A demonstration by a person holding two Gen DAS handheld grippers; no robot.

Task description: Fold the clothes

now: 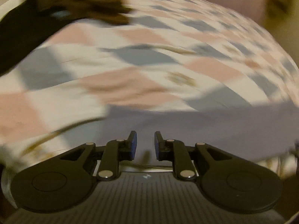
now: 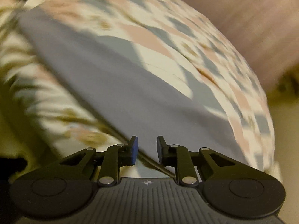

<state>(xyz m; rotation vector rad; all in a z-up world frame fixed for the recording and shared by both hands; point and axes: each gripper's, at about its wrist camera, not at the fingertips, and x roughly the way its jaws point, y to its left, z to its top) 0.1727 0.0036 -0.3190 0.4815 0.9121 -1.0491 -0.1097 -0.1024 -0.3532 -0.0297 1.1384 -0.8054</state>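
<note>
Where both views blur: detail is soft, so edges are only roughly placed.
Garment: plain lavender-grey cloth garment [image 1: 196,128] [image 2: 119,93] lies spread on the patchwork bedspread of pink, grey and white diamonds [image 1: 149,59] [image 2: 168,37], just ahead of both grippers.
Left hand-held gripper [image 1: 145,143]: jaws apart, nothing between them.
Right hand-held gripper [image 2: 147,149]: jaws apart; a dark garment edge passes between, perhaps ungripped.
Surroundings: dark fuzzy cloth heap [image 1: 84,1] far left.
Writing: none legible.
</note>
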